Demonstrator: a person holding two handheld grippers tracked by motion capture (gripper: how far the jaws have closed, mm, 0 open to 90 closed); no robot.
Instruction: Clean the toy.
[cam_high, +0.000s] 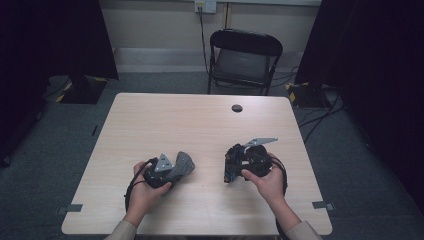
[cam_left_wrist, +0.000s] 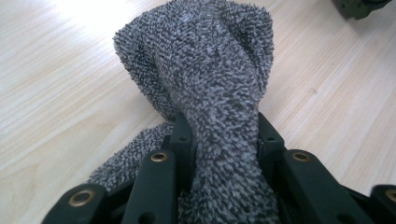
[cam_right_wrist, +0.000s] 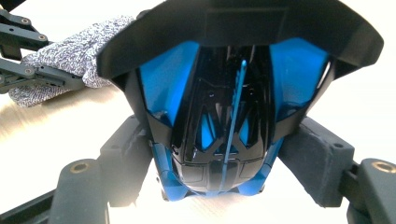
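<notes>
Your left gripper (cam_high: 176, 169) hides most of the grey cloth (cam_high: 184, 164) in the high view; you see just a rounded end poking out past the jaws. In the left gripper view the cloth (cam_left_wrist: 210, 84) runs off the bottom edge between the jaws, so you cannot tell how much of it hangs behind them. In the right gripper view the black and blue object (cam_right_wrist: 224, 107) is cut off at the top edge and covers the table behind it; its shape as a whole stays unclear. In the high view it (cam_high: 235, 162) is too small and dark to make out, half covered by your right hand (cam_high: 267, 180).
</notes>
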